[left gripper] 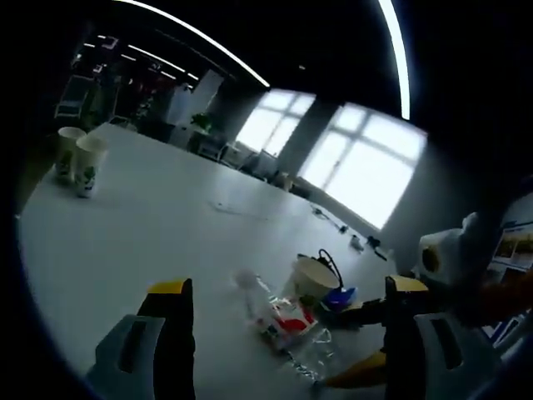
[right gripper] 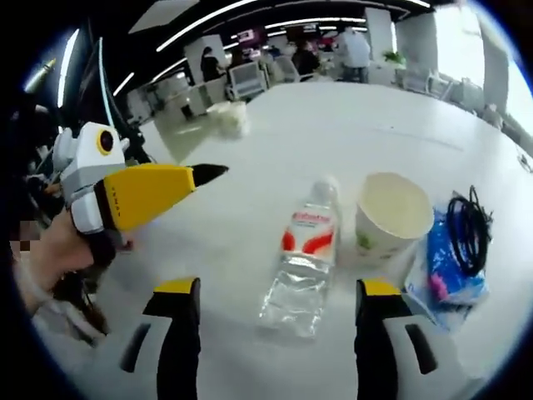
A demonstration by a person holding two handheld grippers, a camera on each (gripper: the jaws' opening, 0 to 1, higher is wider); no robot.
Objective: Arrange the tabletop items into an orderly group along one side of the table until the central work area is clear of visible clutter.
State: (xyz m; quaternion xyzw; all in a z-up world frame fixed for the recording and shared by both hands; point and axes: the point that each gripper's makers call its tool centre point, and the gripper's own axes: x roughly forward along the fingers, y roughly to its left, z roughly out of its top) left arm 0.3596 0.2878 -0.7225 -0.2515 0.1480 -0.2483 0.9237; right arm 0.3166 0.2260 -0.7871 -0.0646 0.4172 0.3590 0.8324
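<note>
On the white table (right gripper: 333, 125), a clear plastic bottle (right gripper: 304, 258) lies at 12 o'clock between the right gripper (right gripper: 273, 333)'s wide, empty jaws; the left gripper (left gripper: 287, 333) gapes empty too.

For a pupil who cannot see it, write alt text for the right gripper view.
A clear plastic water bottle lies on a white table between the open right claw. Beside it stand a paper cup and a blue packet under a black cable; the left claw enters.

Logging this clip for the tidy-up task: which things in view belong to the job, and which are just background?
Job items:
water bottle, lying on its side
paper cup, upright beside it
blue packet
black cable, on the packet
two paper cups at the far table edge
both tongs: left, right

Background:
table
windows
office chairs
</note>
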